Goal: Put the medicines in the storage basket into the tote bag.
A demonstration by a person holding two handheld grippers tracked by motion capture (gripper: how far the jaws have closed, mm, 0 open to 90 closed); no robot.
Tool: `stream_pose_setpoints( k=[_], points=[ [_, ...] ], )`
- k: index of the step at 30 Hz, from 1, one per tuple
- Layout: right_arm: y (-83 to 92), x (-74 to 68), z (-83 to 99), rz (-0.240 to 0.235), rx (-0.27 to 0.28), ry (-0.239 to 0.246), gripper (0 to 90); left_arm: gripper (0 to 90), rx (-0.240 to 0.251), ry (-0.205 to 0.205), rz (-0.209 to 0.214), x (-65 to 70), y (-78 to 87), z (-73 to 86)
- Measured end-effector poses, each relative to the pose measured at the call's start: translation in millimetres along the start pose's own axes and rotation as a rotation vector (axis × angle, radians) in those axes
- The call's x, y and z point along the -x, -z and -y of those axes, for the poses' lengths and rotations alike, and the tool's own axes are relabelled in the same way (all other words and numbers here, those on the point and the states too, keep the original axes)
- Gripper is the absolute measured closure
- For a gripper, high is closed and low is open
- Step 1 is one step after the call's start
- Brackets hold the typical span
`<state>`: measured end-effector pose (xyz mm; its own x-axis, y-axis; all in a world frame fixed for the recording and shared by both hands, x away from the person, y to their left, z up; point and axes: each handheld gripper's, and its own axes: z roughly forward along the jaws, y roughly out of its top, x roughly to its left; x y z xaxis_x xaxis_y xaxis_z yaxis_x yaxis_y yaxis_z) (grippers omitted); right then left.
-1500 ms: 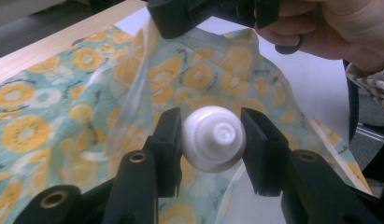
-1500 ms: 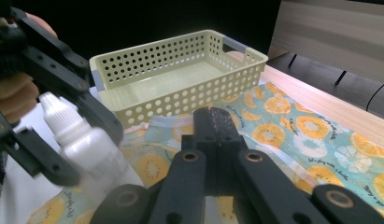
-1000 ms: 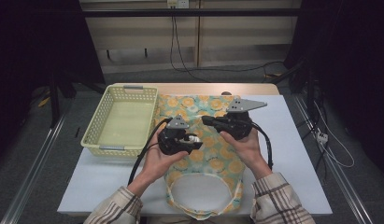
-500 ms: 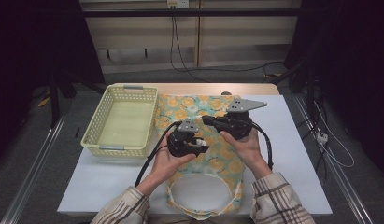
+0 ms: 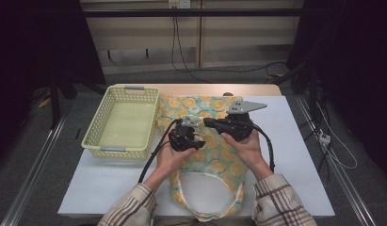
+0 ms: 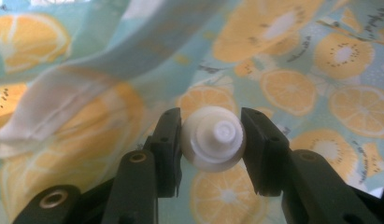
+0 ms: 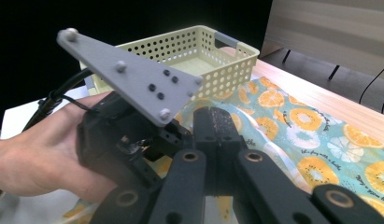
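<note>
White cap (image 6: pixel 213 138) clamped in left claw (image 6: pixel 212 144); right claw (image 7: pixel 217 135) closed, empty; one basket (image 5: pixel 119 123)

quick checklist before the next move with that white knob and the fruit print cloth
1. Left claw shut on the white knob: ok.
2. Knob centred between the jaws: ok.
3. Right claw closed with nothing in it: ok.
4. Fruit print cloth flat on the table: not ok, a fold rises near the knob.
5. Yellow basket empty: ok.
6. Whether the knob is fixed to the cloth: cannot tell.
</note>
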<state>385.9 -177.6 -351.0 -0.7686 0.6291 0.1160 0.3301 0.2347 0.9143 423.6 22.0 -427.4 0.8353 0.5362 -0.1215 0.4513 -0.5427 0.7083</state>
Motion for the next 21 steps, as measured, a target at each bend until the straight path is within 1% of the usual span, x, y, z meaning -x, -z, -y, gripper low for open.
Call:
stream_pose_setpoints(
  k=[1, 3, 7, 9, 11, 13, 17, 19, 20, 21],
  points=[
    [-0.2, 0.5, 0.3, 0.001, -0.001, 0.001, 90.0, 60.0, -0.01, -0.005, -0.002, -0.5, -1.6, 0.4],
    [-0.6, 1.0, 0.6, 0.0, -0.002, 0.0, 90.0, 59.9, -0.025, -0.003, 0.007, -0.3, -4.8, 1.2],
    [-1.3, 0.6, 1.0, -0.003, -0.003, -0.003, 90.0, 58.7, -0.012, 0.002, 0.005, 0.4, -7.6, 1.5],
    [-1.2, 0.2, 1.0, -0.002, -0.004, -0.002, 90.0, 53.5, -0.012, -0.003, -0.002, 0.7, -7.0, 1.3],
    [-1.4, 0.4, 1.1, -0.003, -0.002, -0.002, 90.0, 50.4, -0.005, -0.002, -0.006, 0.4, -4.6, 1.0],
    [-1.6, 0.5, 1.3, -0.003, -0.002, -0.004, 90.0, 44.3, 0.006, 0.002, 0.007, 0.3, -2.7, 0.5],
    [-2.2, 0.7, 1.8, -0.001, -0.004, -0.002, 90.0, 34.6, 0.009, -0.019, 0.014, 3.6, 1.7, -0.1],
    [-1.6, 1.0, 1.5, 0.0, -0.002, -0.003, 90.0, 30.8, 0.013, -0.029, 0.002, 6.1, 6.0, -0.3],
    [-1.1, 1.4, 1.4, 0.0, 0.0, -0.004, 90.0, 28.9, 0.023, -0.035, 0.018, 6.0, 8.7, -0.3],
    [-0.7, 1.8, 1.4, 0.002, 0.001, -0.004, 90.0, 27.0, 0.028, -0.035, 0.024, 6.4, 11.6, -0.3]
  ],
)
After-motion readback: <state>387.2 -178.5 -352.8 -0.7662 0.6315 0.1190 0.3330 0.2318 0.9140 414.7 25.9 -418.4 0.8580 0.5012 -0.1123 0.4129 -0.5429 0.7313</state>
